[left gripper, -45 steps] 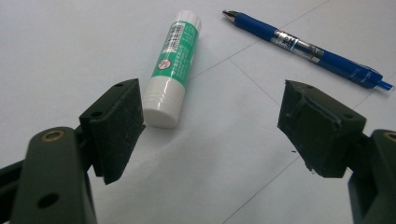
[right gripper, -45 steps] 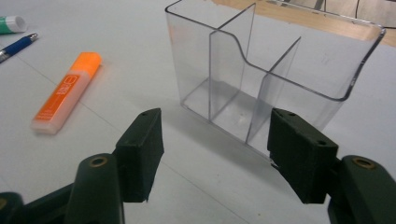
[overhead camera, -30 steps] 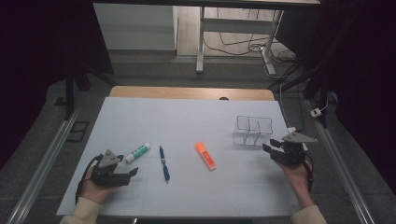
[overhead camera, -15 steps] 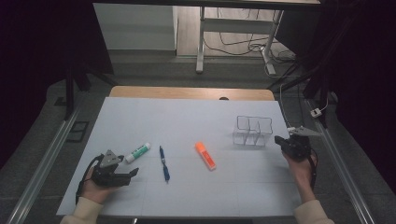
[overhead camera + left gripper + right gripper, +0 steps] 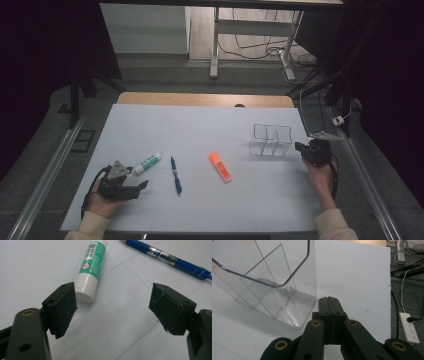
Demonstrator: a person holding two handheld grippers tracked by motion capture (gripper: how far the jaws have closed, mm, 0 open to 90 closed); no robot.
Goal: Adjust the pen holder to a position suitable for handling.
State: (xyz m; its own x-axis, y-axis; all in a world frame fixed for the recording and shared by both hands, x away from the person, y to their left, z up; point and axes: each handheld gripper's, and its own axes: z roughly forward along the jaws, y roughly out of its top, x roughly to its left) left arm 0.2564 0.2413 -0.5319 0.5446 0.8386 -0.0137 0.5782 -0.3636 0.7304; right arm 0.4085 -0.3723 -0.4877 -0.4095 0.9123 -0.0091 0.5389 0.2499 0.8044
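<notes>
My left gripper rests open on the white sheet at the near left, held by a hand. Its pads stand wide apart with nothing between them. A green-and-white glue stick lies just beyond its jaws, and a blue pen lies to the right of that. An orange highlighter lies mid-table. My right gripper is shut on nothing, its tips beside the right wall of a clear plastic organizer that has several empty compartments.
The white sheet covers the table, with a wooden strip along its far edge. A white power strip and cables lie on the floor past the table's right edge. A desk frame stands beyond the table.
My right gripper has shifted right and a little farther back, to the organizer's right side, and its jaws have come together. The left gripper and the objects on the table have stayed put.
</notes>
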